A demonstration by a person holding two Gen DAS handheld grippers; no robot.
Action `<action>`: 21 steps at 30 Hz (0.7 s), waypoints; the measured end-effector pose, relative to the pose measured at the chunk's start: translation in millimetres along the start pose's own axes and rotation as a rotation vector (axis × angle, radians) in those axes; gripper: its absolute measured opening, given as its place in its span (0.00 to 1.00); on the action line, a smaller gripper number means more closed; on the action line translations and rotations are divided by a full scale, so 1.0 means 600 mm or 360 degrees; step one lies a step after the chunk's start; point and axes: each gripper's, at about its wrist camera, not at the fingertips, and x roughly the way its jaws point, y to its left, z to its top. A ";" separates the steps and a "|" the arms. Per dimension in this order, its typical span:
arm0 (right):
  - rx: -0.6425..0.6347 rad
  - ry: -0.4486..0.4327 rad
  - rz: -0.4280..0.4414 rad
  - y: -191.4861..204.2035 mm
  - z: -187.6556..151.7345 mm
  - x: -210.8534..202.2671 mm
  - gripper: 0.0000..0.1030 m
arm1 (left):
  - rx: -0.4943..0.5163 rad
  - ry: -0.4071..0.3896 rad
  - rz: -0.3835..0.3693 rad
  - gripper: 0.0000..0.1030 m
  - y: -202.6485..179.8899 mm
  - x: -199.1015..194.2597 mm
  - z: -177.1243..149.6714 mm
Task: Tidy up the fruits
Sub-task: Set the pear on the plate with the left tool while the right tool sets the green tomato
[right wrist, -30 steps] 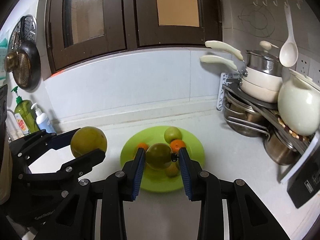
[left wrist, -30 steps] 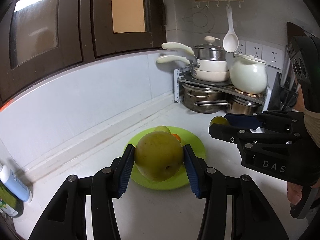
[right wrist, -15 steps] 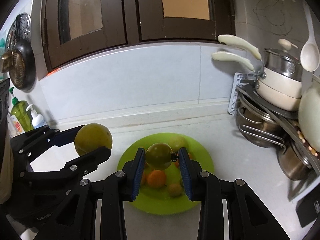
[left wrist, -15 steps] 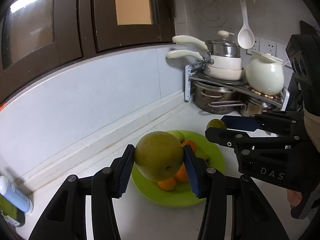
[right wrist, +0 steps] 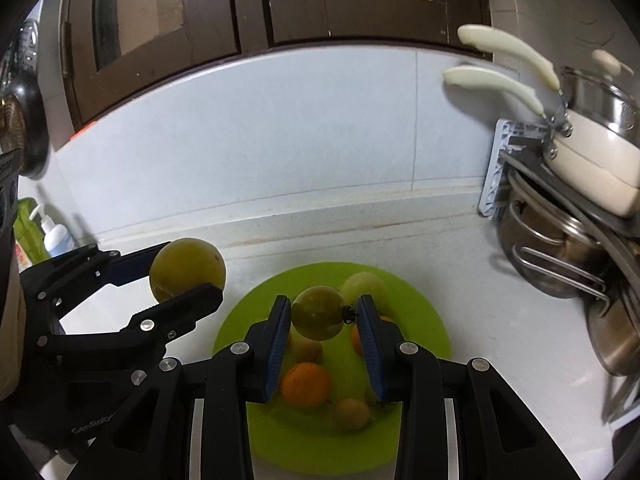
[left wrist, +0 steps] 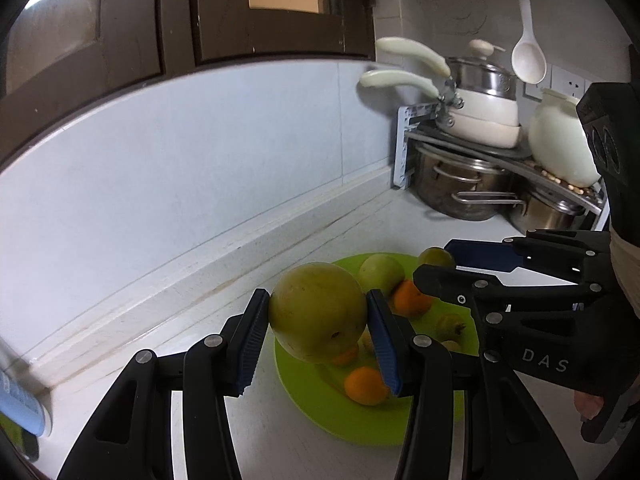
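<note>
My left gripper [left wrist: 318, 312] is shut on a large yellow-green pear [left wrist: 316, 310] and holds it above the left edge of a lime green plate [left wrist: 304, 384]. My right gripper [right wrist: 320, 314] is shut on a small round green fruit [right wrist: 318, 312] above the same plate [right wrist: 424, 320]. On the plate lie oranges [right wrist: 306, 384], a pale green fruit [right wrist: 364, 286] and small yellowish fruits [right wrist: 351, 414]. The left gripper with its pear [right wrist: 186, 268] shows at the left of the right wrist view. The right gripper with its fruit [left wrist: 436, 257] shows at the right of the left wrist view.
A rack with steel pots [left wrist: 464, 188], white pans [left wrist: 476, 116] and a white jar [left wrist: 560, 144] stands at the right against the wall. Bottles [right wrist: 52, 232] stand at the far left. The plate sits on a white counter [right wrist: 480, 272] below dark cabinets.
Both grippers have moved forward and over the plate with their fruits held. The plate now lies closer and lower in both views.
</note>
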 end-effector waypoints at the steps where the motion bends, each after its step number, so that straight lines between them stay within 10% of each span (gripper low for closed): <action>1: 0.0002 0.0010 0.0001 -0.002 0.000 0.007 0.34 | 0.0001 0.0006 -0.0003 0.47 0.001 0.005 -0.001; 21: 0.0015 0.0097 -0.0032 -0.031 -0.010 0.073 0.34 | 0.0014 0.0168 -0.0090 0.48 0.007 0.094 -0.018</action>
